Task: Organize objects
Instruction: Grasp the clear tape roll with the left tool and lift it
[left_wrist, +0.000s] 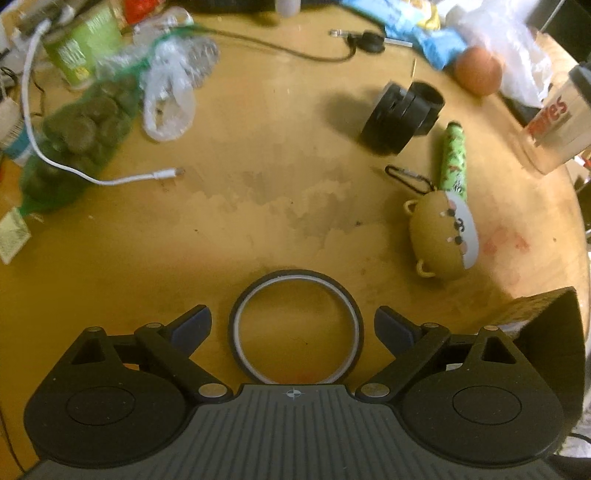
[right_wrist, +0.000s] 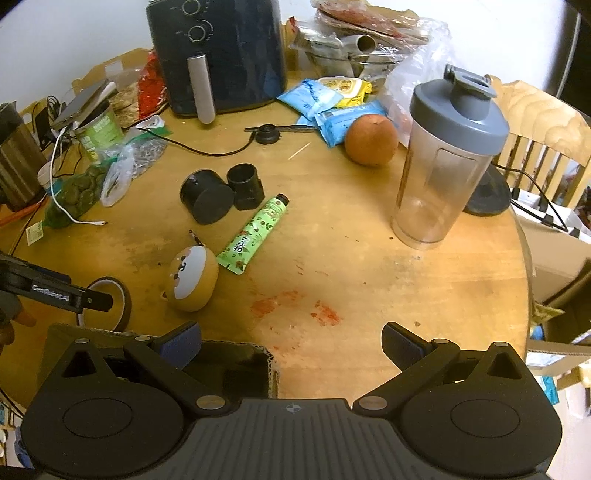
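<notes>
Between my left claw's (left_wrist: 293, 325) spread fingers lies a tape ring (left_wrist: 296, 325), with bare table (left_wrist: 258, 184) ahead. To its right a dog-faced pouch (left_wrist: 443, 240), a green tube (left_wrist: 455, 158) and black cylinders (left_wrist: 402, 110) block the way. My right claw (right_wrist: 291, 341) has clear wood ahead; a cardboard box (right_wrist: 236, 365) sits under its left finger, and a shaker bottle (right_wrist: 443, 162) stands far right.

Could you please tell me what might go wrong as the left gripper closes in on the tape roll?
The tape roll lies flat between the open left gripper fingers; a thin ring could slip or flip when pinched. The cardboard box sits close to the right, so the outer finger may bump it.
</notes>
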